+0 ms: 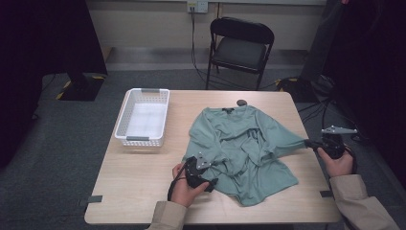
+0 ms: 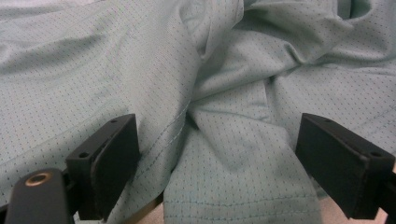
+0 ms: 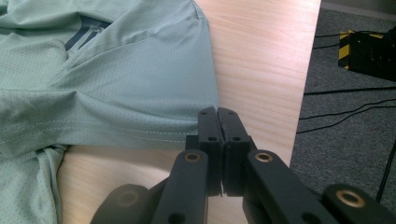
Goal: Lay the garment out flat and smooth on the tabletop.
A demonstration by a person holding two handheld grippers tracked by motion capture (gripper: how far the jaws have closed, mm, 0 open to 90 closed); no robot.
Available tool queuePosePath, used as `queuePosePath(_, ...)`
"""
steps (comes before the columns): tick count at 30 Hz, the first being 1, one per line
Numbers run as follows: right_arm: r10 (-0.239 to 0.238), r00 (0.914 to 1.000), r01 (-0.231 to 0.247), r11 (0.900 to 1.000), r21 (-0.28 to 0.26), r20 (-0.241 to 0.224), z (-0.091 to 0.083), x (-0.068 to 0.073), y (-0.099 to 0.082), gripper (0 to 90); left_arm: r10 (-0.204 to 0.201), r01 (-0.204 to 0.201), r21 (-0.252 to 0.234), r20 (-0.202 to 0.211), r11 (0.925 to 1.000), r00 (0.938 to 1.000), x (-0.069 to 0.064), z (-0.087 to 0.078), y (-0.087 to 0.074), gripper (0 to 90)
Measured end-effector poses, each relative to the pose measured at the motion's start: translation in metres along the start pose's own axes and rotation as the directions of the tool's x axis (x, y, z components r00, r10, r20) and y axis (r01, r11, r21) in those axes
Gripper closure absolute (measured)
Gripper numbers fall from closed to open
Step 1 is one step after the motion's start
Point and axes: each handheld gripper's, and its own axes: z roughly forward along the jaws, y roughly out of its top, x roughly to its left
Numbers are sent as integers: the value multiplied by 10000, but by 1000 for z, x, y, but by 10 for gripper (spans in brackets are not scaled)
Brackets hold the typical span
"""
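Now, going from the left, a white basket (image 1: 141,119) sits on the table (image 1: 129,182) well apart from my left gripper (image 1: 203,165), which rests with its jaws spread wide over the rumpled lower left part of the green shirt (image 1: 242,148), cloth lying between them but not pinched. Further right, the shirt spreads across the middle of the table, and my right gripper (image 1: 311,143) at the right edge has its jaws pressed together on the sleeve end (image 3: 187,133), pulled out sideways.

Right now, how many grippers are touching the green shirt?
2. The left gripper sits open on the green shirt near its front-left edge; the right gripper is shut on the sleeve end at the table's right edge.
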Motion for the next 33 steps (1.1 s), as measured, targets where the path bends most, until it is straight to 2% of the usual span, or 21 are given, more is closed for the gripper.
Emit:
queuePosePath(7, -46, 9998, 44, 9999, 154, 173, 2, -8, 2, 893, 3, -3, 2, 6, 10000, 10000, 0, 0, 0, 132)
queuePosePath(9, -22, 9993, 15, 9998, 186, 372, 1, -16, 6, 893, 0, 0, 2, 7, 10000, 10000, 0, 0, 0, 132)
queuePosePath(11, 186, 9969, -201, 9996, 180, 763, 0, -28, 11, 889, 8, -8, 1, 10, 10000, 10000, 0, 0, 0, 132)
queuePosePath(12, 258, 9948, -273, 9995, 138, 982, 0, -34, 13, 862, 10, -10, 4, 12, 10000, 10000, 0, 0, 0, 132)
queuePosePath(13, 407, 9922, -416, 9991, 48, 1181, 0, -40, 14, 789, 4, -4, -4, 13, 10000, 10000, 0, 0, 0, 131)
queuePosePath(15, 452, 9914, -449, 9990, -47, 1227, -1, -42, 15, 736, 13, -13, 1, 9, 10000, 10000, 0, 0, 0, 131)
queuePosePath(17, 249, 9954, -239, 9996, -121, 923, -2, -31, 13, 729, 11, -11, 1, 16, 10000, 10000, 0, 0, 0, 131)
queuePosePath(21, -195, 9997, 198, 9995, -262, 136, -7, 1, 0, 689, 12, -12, 3, 14, 10000, 10000, 0, 0, 0, 130)
queuePosePath(27, -619, 9936, 619, 9981, -31, -942, 1, 45, -32, 660, 15, -15, 4, 6, 10000, 10000, 0, 0, 0, 131)
queuePosePath(30, -891, 9917, 906, 9958, 123, -931, 5, 57, -42, 648, 14, -14, 4, 8, 10000, 10000, 0, 0, 0, 131)
queuePosePath(31, -899, 9910, 918, 9957, 150, -994, 6, 59, -43, 642, 15, -15, 4, 13, 10000, 10000, 0, 0, 0, 130)
queuePosePath(33, -1069, 9910, 1096, 9935, 303, -811, 9, 61, -44, 638, 16, -16, 5, 9, 10000, 10000, 0, 0, 0, 131)
